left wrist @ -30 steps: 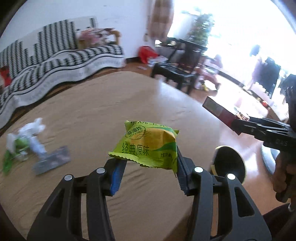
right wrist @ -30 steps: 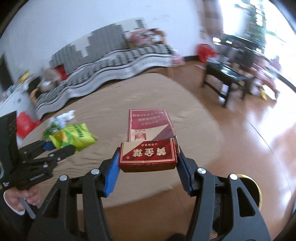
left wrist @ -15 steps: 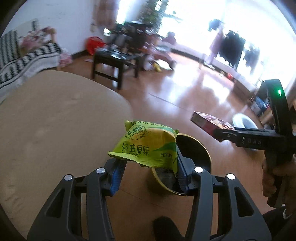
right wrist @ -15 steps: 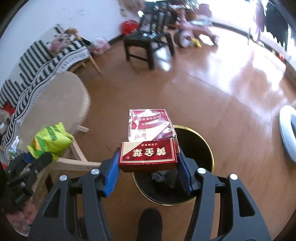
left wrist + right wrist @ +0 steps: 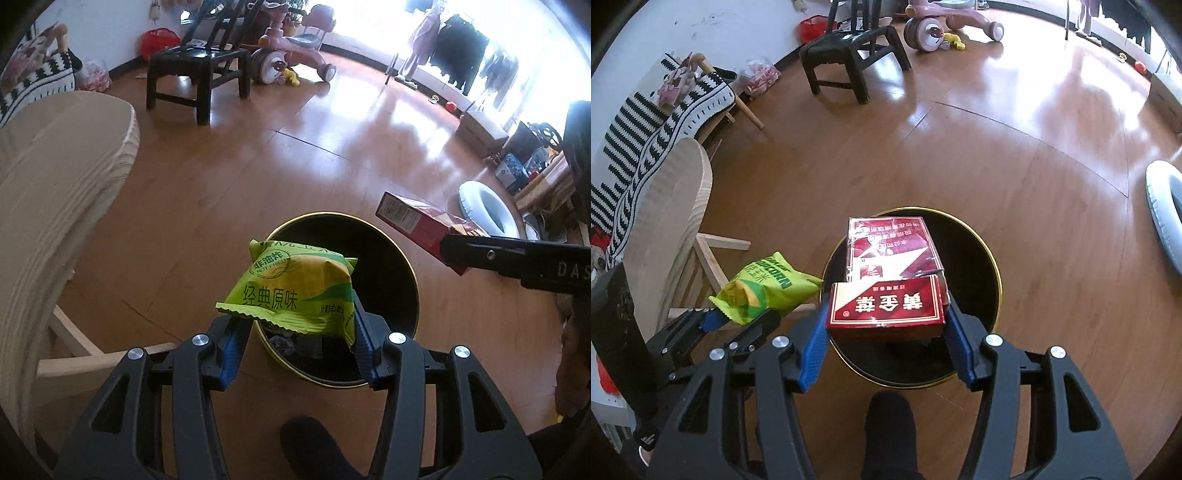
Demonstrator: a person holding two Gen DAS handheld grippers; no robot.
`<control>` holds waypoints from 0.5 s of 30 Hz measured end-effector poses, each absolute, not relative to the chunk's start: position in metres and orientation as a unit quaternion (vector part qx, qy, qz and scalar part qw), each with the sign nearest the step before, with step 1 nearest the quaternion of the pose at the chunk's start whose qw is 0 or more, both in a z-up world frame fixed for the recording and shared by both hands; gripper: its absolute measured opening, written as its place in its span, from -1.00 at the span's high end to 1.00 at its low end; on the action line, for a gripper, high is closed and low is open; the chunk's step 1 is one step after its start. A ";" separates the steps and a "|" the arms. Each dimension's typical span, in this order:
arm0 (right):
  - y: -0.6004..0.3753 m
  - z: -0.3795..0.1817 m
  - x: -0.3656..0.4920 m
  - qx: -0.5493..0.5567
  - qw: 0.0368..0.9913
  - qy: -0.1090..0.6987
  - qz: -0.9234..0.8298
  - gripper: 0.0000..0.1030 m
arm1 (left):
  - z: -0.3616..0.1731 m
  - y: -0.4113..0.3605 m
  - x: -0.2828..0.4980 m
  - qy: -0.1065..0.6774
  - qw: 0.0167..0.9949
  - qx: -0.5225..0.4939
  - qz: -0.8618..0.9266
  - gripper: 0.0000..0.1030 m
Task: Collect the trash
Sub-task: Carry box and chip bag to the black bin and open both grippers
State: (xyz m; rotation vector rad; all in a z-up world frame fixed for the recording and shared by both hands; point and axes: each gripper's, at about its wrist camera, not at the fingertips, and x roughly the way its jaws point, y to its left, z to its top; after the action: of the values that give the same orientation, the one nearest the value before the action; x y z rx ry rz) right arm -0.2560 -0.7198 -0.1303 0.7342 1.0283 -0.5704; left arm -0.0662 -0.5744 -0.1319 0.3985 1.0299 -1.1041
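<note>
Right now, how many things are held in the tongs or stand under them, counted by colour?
Green: 1, the snack bag in the left tongs.
Red: 1, the box in the right tongs.
Black: 1, the bin with a gold rim, on the floor under both.
Total: 3
</note>
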 end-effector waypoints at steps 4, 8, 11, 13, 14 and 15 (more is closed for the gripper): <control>-0.724 -0.134 -0.256 0.340 0.768 0.474 -0.264 -0.09 | -0.131 -0.576 -0.070 0.463 0.707 0.179 -0.504 0.04; -0.725 -0.132 -0.258 0.343 0.767 0.472 -0.266 -0.10 | -0.133 -0.580 -0.073 0.467 0.702 0.175 -0.508 0.03; -0.725 -0.132 -0.258 0.344 0.766 0.470 -0.270 -0.16 | -0.136 -0.581 -0.075 0.469 0.695 0.180 -0.514 -0.08; -0.727 -0.132 -0.259 0.349 0.766 0.468 -0.271 -0.36 | -0.138 -0.583 -0.077 0.468 0.694 0.182 -0.516 -0.38; -0.727 -0.131 -0.260 0.350 0.767 0.465 -0.272 -0.40 | -0.137 -0.583 -0.077 0.468 0.695 0.179 -0.516 -0.50; -0.728 -0.130 -0.260 0.350 0.767 0.463 -0.273 -0.40 | -0.136 -0.582 -0.077 0.466 0.697 0.175 -0.516 -0.50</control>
State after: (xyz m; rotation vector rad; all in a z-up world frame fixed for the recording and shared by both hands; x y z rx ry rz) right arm -0.2602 -0.7278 -0.1301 0.7602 1.0042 -0.5936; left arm -0.0768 -0.5822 -0.1364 0.3908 1.0401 -1.1506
